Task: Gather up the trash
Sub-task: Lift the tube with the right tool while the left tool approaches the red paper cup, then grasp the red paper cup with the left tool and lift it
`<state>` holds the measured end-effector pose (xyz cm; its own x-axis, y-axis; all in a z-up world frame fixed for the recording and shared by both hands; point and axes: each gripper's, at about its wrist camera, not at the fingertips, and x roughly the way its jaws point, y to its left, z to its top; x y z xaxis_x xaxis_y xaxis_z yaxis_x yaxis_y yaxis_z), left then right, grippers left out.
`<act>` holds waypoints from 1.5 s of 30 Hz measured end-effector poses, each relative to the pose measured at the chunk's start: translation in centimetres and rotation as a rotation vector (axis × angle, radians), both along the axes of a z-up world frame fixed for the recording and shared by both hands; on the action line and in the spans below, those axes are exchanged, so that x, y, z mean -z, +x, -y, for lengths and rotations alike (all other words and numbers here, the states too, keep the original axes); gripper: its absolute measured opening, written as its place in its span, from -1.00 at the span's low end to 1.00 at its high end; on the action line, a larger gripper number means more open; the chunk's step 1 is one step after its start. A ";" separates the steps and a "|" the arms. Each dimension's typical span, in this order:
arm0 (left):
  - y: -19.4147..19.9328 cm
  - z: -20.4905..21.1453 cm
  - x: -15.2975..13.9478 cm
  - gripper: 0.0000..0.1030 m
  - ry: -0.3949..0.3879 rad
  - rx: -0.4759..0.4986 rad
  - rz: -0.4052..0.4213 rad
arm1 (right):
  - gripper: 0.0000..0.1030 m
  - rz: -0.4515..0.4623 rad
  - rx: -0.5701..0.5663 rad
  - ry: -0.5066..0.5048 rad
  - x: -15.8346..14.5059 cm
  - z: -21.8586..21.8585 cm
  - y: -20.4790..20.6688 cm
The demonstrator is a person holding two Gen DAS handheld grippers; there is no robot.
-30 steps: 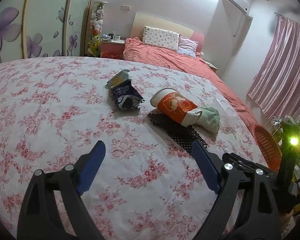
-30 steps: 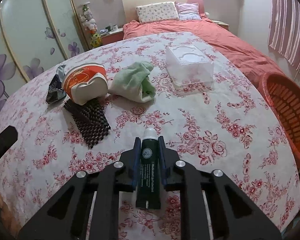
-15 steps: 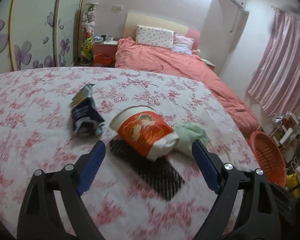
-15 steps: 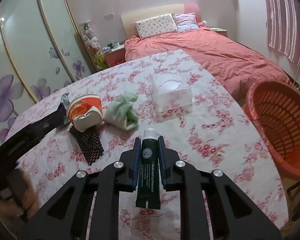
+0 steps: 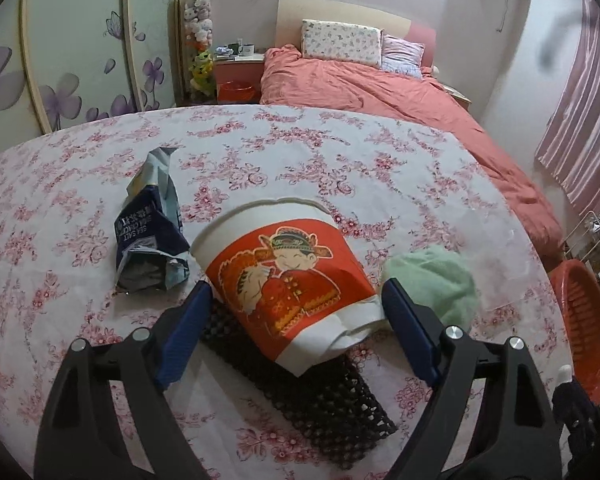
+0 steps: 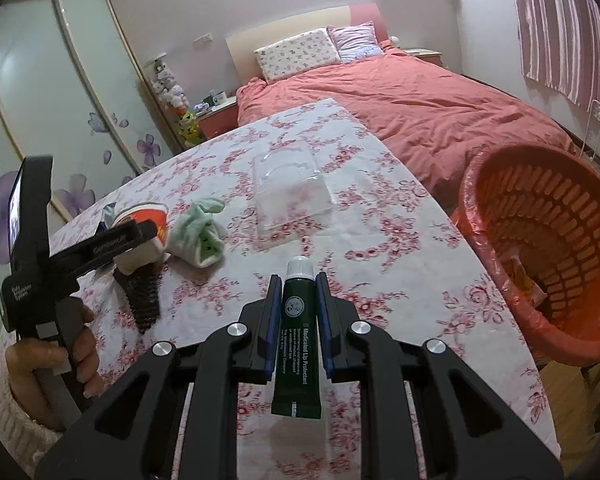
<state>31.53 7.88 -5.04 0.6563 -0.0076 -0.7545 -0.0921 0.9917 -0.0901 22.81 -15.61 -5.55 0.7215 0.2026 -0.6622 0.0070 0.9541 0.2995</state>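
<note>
A red-and-white paper noodle cup [image 5: 288, 276] lies on its side on the floral tablecloth, on a black mesh mat [image 5: 320, 392]. My left gripper [image 5: 296, 300] is open, its blue pads on either side of the cup's base. A crumpled blue snack bag [image 5: 150, 232] lies left of the cup. My right gripper [image 6: 298, 292] is shut on a dark green tube [image 6: 298, 332] and holds it above the table near the orange basket [image 6: 540, 260]. In the right wrist view the left gripper [image 6: 140, 236] shows at the cup [image 6: 144, 216].
A green cloth [image 5: 436, 280] lies right of the cup; it also shows in the right wrist view [image 6: 200, 236]. A clear plastic box [image 6: 290, 196] sits mid-table. The basket [image 5: 580, 320] stands off the table's right edge. A bed is behind.
My left gripper has moved forward until its open pads straddle the cup. My right gripper has lifted and swung right with the tube, closer to the orange basket.
</note>
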 end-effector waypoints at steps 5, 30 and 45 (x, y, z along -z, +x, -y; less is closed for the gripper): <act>0.5 0.9 0.2 0.55 0.034 0.009 -0.006 | -0.66 0.002 0.007 0.007 0.1 0.5 -0.3; -1.0 0.1 -1.2 0.52 0.002 0.052 0.065 | -0.66 0.038 0.031 0.012 -0.9 1.9 -1.5; -0.8 0.0 -1.4 -0.20 -0.021 0.104 0.117 | -0.66 0.027 0.034 0.008 -0.3 2.0 -1.6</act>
<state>30.68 7.90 -3.63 0.7342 -0.0953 -0.6722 0.0232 0.9930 -0.1155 21.25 -17.59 -5.24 0.7453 0.1832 -0.6411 0.0310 0.9510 0.3077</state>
